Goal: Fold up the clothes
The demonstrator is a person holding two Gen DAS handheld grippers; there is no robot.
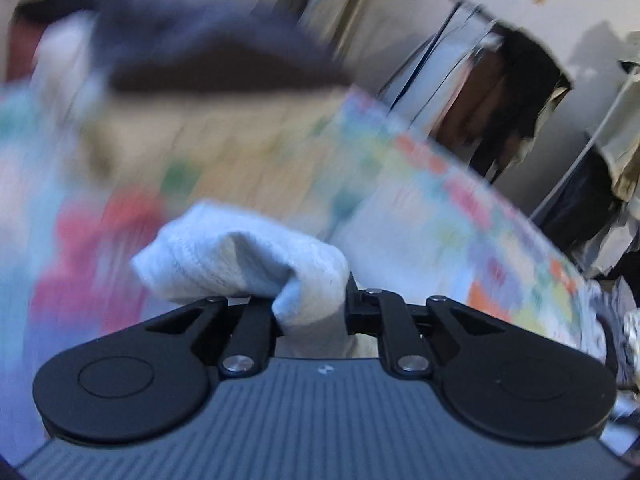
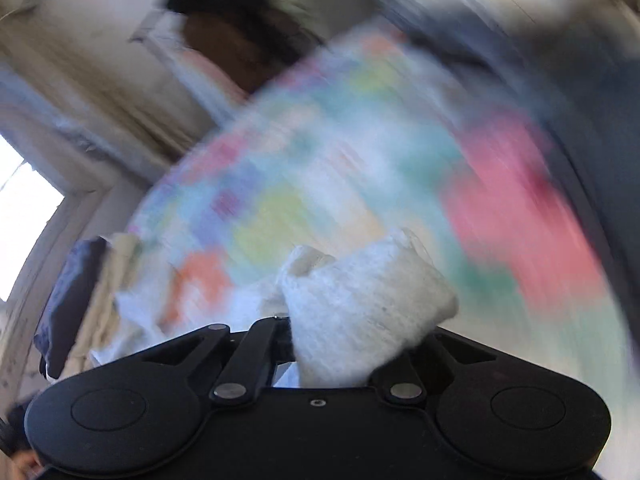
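Observation:
A white knitted garment point(image 1: 240, 256) bulges out of my left gripper point(image 1: 310, 312), whose jaws are pinched shut on a fold of it. In the right wrist view the same kind of white knit point(image 2: 360, 300) is bunched in my right gripper point(image 2: 320, 344), also shut on it. The cloth hides the fingertips of both grippers. Behind the garment lies a colourful patterned sheet point(image 1: 440, 200) point(image 2: 300, 160), strongly blurred. A pink-red patch point(image 1: 92, 248) point(image 2: 520, 208) shows on it; I cannot tell what that is.
A pile of dark clothes point(image 1: 200, 52) lies at the far side of the sheet. A dark opening in the wall point(image 1: 512, 92) sits beyond its edge. Dark blue and beige cloth point(image 2: 68, 300) hangs by a bright window point(image 2: 24, 216).

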